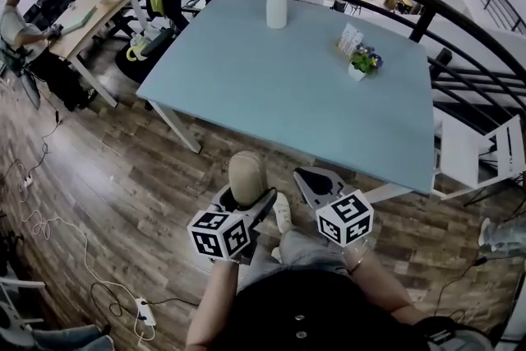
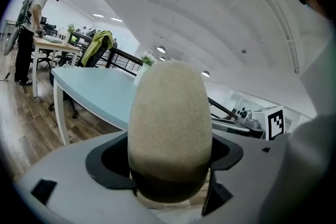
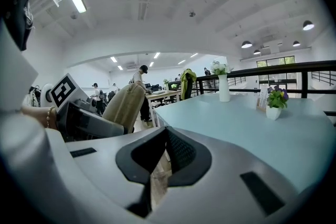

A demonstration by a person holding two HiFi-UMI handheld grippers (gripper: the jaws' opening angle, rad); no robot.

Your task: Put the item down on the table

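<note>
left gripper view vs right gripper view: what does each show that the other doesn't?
Left gripper view only: the left tool seen along its own jaws, which are clamped on the beige egg-shaped item.
Right gripper view only: the right tool, jaws together with nothing between them, and the small potted plant.
Both: the blue table, white flower vase and green jacket. The item also appears side-on in the right gripper view.
</note>
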